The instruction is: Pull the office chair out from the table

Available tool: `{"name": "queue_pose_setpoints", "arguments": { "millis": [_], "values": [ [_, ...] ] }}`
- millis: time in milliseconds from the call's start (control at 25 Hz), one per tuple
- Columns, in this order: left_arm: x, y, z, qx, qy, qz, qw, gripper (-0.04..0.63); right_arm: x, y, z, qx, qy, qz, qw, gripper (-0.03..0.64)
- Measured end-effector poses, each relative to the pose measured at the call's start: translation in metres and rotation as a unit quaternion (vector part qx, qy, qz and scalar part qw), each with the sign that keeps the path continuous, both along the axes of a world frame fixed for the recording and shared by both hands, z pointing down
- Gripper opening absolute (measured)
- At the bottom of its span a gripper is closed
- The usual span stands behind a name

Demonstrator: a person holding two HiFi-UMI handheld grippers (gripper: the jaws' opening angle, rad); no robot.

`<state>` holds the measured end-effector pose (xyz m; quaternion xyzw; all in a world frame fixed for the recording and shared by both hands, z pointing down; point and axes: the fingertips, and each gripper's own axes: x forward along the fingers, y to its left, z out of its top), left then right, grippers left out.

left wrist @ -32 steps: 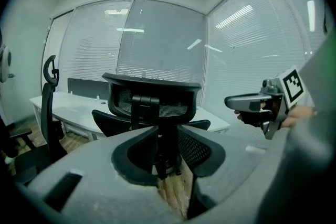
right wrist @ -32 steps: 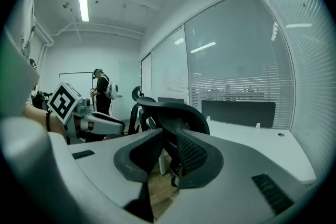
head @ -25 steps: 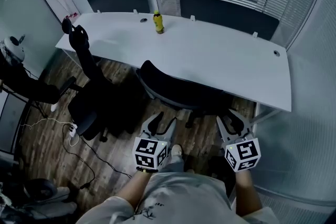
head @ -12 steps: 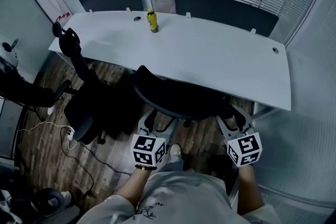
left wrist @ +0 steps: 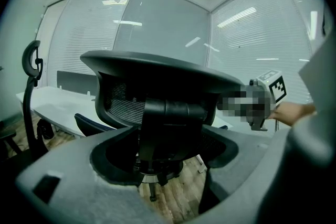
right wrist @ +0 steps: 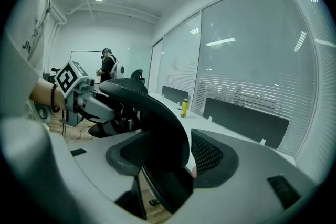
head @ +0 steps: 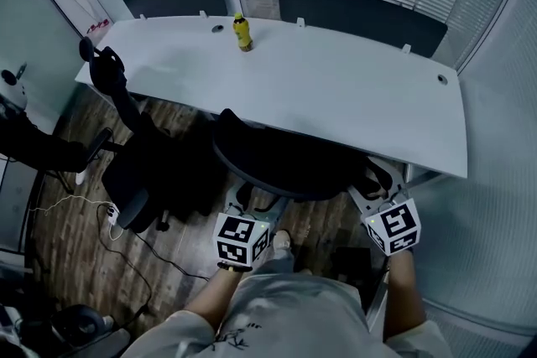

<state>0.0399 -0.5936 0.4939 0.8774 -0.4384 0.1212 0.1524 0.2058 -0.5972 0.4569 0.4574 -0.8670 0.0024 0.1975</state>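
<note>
Your hands reach forward, left gripper (head: 252, 199) and right gripper (head: 377, 185) at either end of the chair (head: 277, 162) backrest. Both jaws have just been opening and now stand apart around the backrest, not pinching it. The chair is tucked against the table (head: 336, 88), seat hidden underneath.

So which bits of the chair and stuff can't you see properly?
Office chair seat and wheels: head view, hidden under its own back and the table.
Yellow bottle label: head view, too small to read.
Second chair base: head view, lost in dark shadow.
Person far back: right gripper view, too small to tell what they do.
</note>
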Motion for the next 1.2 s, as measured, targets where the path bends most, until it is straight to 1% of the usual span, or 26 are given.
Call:
{"name": "queue_pose_setpoints", "arguments": {
  "millis": [120,240,440,600,840,1040,1200],
  "values": [
    [0.001,-0.002,0.000,0.003,-0.007,0.007,0.9999,0.331,-0.007,-0.007,-0.002,0.004,0.003,-0.015,1.000,0.199],
    [0.003,-0.004,0.000,0.002,-0.011,0.013,0.9999,0.331,-0.008,-0.012,-0.002,0.005,0.010,-0.010,1.000,0.199],
    [0.001,-0.005,0.000,0.004,-0.015,0.016,0.9998,0.330,-0.010,-0.012,-0.001,0.003,0.006,-0.002,1.000,0.199],
    [0.001,-0.005,0.001,0.005,-0.019,0.019,0.9996,0.330,-0.011,-0.016,0.002,0.009,0.026,0.006,1.000,0.199],
    [0.003,-0.007,0.006,0.000,-0.012,0.021,0.9997,0.331,-0.013,-0.017,0.008,-0.007,0.025,-0.001,1.000,0.209],
    [0.004,-0.010,0.006,0.003,-0.031,0.028,0.9991,0.331,-0.015,-0.014,0.007,-0.013,0.025,0.003,1.000,0.207],
    [0.004,-0.008,0.006,0.001,-0.037,0.035,0.9987,0.330,-0.015,-0.012,0.006,-0.017,0.031,0.012,0.999,0.207]
  ]
}}
